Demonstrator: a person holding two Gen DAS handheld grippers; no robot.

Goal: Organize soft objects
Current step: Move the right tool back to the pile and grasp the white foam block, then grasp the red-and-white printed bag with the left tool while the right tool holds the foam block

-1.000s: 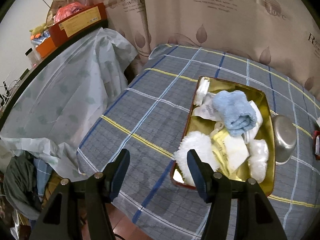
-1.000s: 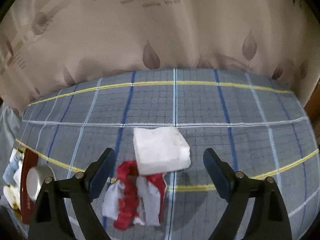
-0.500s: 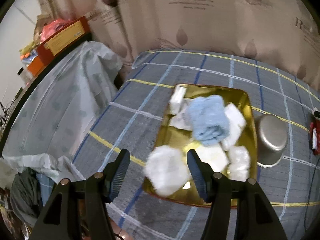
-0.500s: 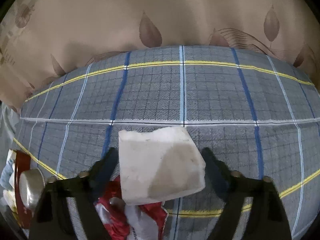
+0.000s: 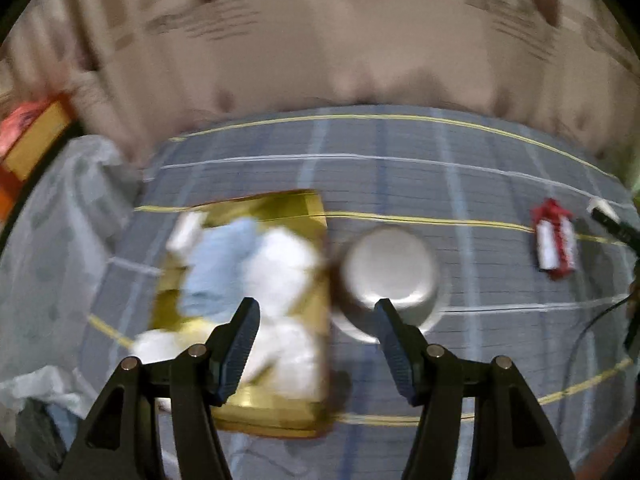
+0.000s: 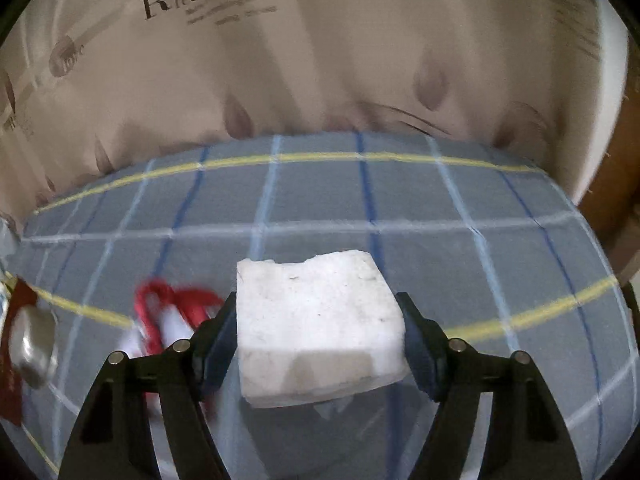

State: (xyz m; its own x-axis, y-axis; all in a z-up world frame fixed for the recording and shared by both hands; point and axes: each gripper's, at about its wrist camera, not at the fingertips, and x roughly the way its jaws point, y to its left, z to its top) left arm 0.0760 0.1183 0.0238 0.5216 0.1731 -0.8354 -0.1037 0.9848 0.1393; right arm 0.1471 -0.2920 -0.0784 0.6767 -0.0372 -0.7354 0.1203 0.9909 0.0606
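Clamped now between the right gripper's (image 6: 318, 320) fingers, the white foam block (image 6: 316, 328) has left the tablecloth where it lay a second ago; both pads press its sides and it hangs above the cloth, casting a shadow beneath. Just left of it, on the plaid tablecloth (image 6: 460, 248), lies the red and white cloth bundle (image 6: 168, 320), blurred, and at the far left edge of the right wrist view a metal bowl (image 6: 34, 350) shows beside a dark red tray edge. Meanwhile the left gripper (image 5: 316, 332) has swung to the right, its jaws spread wide with nothing between them, held above the cloth. Beyond its left finger sits the gold tray (image 5: 296, 208), heaped with a light blue towel (image 5: 220, 264) and several white soft pieces (image 5: 284, 268), all smeared by motion. Beyond its right finger the upturned metal bowl (image 5: 390, 264) stands just beside the tray. Farther right the red and white bundle (image 5: 554, 240) rests on the tablecloth (image 5: 400, 172), well apart from the tray. A beige leaf-print curtain (image 5: 320, 48) hangs behind.
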